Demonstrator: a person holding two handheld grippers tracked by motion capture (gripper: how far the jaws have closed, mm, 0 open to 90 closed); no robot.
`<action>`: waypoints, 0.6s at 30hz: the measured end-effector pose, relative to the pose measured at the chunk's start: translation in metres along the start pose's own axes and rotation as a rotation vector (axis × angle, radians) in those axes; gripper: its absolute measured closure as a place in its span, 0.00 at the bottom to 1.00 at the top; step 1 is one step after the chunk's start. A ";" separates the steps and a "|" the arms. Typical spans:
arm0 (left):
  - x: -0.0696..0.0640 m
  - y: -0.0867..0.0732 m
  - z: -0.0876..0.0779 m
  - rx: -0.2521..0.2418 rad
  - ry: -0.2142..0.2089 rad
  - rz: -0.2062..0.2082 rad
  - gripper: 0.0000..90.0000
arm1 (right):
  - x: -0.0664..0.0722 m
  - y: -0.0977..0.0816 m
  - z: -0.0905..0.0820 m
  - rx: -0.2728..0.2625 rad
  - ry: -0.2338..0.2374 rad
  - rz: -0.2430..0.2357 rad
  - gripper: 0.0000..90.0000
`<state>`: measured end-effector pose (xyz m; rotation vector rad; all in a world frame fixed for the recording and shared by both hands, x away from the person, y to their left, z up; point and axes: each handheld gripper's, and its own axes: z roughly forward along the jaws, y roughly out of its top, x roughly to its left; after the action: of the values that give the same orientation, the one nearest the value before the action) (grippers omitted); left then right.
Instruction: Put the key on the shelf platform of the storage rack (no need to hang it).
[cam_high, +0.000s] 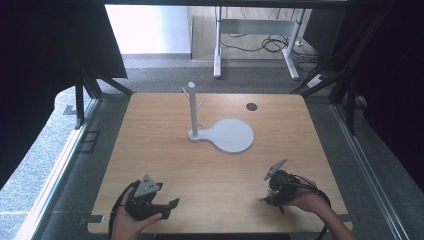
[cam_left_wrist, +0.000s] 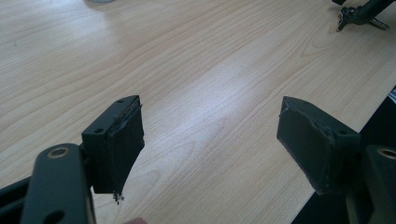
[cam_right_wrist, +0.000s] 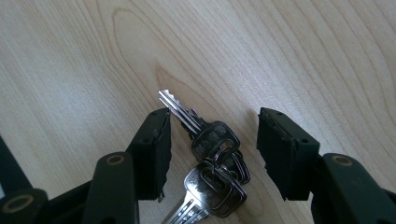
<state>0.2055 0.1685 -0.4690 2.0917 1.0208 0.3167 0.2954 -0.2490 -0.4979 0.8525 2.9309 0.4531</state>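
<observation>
A bunch of silver keys (cam_right_wrist: 212, 163) on a ring lies flat on the wooden table (cam_high: 165, 170), between the jaws of my right gripper (cam_right_wrist: 215, 149). Those jaws stand open on either side of the keys, low over the wood. In the high view my right gripper (cam_high: 272, 197) is at the table's front right, held by a hand. My left gripper (cam_left_wrist: 210, 144) is open with nothing between its pads, and it rests at the front left (cam_high: 167, 206). A white peg stand (cam_high: 192, 110) with side pegs rises from a white round base (cam_high: 232, 135) at the table's middle.
A small dark round hole cover (cam_high: 251, 106) sits near the far right of the table. The table's front edge runs just behind both grippers. Black frame struts (cam_high: 350, 90) flank the table on both sides.
</observation>
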 end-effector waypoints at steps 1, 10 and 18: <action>0.000 0.000 0.000 0.000 0.000 0.000 0.26 | 0.000 0.000 0.000 0.000 0.000 0.000 0.51; 0.000 0.000 0.000 0.002 0.000 0.001 0.26 | 0.000 -0.002 0.004 0.019 -0.003 -0.011 0.52; 0.000 0.000 0.000 0.002 0.001 0.001 0.26 | 0.001 -0.001 0.003 0.031 -0.020 -0.015 0.64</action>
<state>0.2055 0.1683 -0.4691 2.0942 1.0207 0.3177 0.2946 -0.2486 -0.5005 0.8323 2.9316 0.3966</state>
